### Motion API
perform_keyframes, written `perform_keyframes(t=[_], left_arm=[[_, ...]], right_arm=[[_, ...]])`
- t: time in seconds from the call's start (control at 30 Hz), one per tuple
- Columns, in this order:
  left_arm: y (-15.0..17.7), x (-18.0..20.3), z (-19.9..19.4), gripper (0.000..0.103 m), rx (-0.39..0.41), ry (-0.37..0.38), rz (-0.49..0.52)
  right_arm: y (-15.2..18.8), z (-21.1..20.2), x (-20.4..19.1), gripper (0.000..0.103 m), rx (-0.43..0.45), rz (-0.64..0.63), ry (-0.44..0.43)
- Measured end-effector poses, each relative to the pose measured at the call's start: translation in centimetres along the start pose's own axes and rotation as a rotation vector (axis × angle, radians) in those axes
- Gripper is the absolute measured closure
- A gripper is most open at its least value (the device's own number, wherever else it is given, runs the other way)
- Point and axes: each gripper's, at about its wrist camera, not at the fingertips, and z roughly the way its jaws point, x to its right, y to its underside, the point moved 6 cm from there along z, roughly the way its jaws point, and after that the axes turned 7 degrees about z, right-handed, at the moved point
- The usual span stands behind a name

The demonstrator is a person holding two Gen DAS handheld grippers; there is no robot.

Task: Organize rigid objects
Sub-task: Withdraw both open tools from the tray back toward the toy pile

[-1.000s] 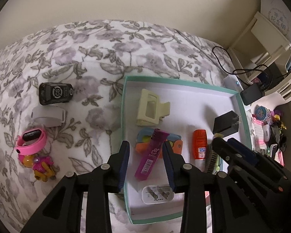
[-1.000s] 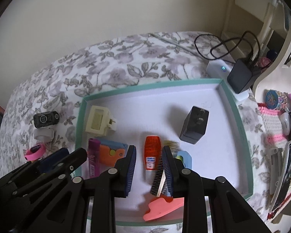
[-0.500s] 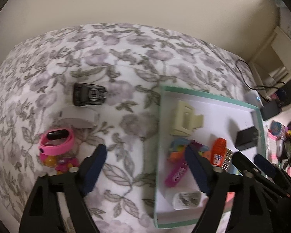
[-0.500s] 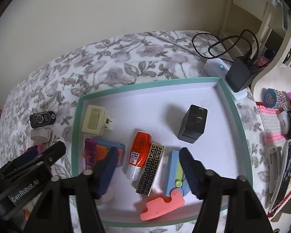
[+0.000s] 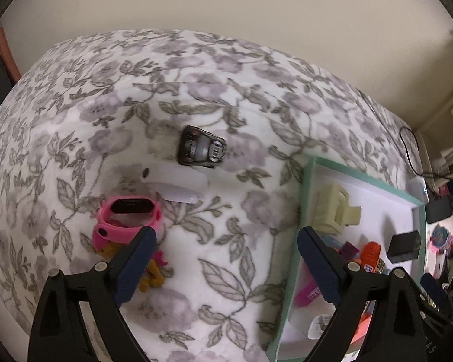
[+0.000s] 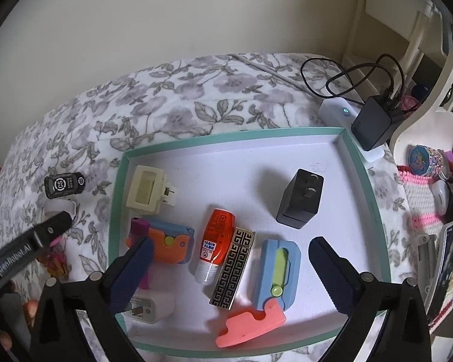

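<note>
A teal-rimmed white tray [image 6: 368, 187] on the floral bedspread holds several small items: a cream clip [image 6: 148, 190], an orange bottle [image 6: 216, 241], a patterned lighter [image 6: 235, 267], a black charger [image 6: 302, 199]. My right gripper [image 6: 226, 271] is open and empty above the tray. My left gripper [image 5: 226, 262] is open and empty over the bedspread left of the tray [image 5: 299, 229]. A black key fob [image 5: 202, 147], a white case [image 5: 178, 185], a pink watch band [image 5: 126, 220] and a yellow-pink toy [image 5: 154, 271] lie on the bedspread.
A black power adapter [image 6: 373, 125] with a cable sits on a white block beyond the tray's far right corner. White furniture and clutter [image 6: 432, 163] stand to the right. The wall runs behind the bed.
Both grippers have opened wide, letting go of the purple tube and the patterned lighter in the tray. My left gripper has swung left over the bedspread toward the loose items.
</note>
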Motion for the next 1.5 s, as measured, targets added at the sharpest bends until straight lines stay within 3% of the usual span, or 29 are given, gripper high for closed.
perform_keyframes(t=[0.27,0.43,0.8,1.03,1.5], left_arm=[[-0.7,-3.7,-1.3,0.008,0.061,-0.009,-0.046],[-0.9,-7.4,-2.7,0.008,0.077,-0.011,-0.105],[0.2,-14.7,-3.5,0.008,0.013,-0.089,-0.178],[2.0,-17.9,-0.5,0.008,-0.094,-0.095,-0.254],[3.6,-22.0,1.3,0.008,-0.146,-0.139,-0.349]], right_arm=[[0.0,-0.3,-1.4,0.000,0.008,-0.001,-0.043],[0.3,-0.9,-4.5,0.000,0.016,-0.023,-0.112],[3.4,-1.1,-15.2,0.000,-0.004,-0.183,-0.196],[6.6,1.0,-20.6,0.000,-0.065,-0.295,-0.205],[10.1,5.2,-25.7,0.000,-0.146,-0.364,-0.204]])
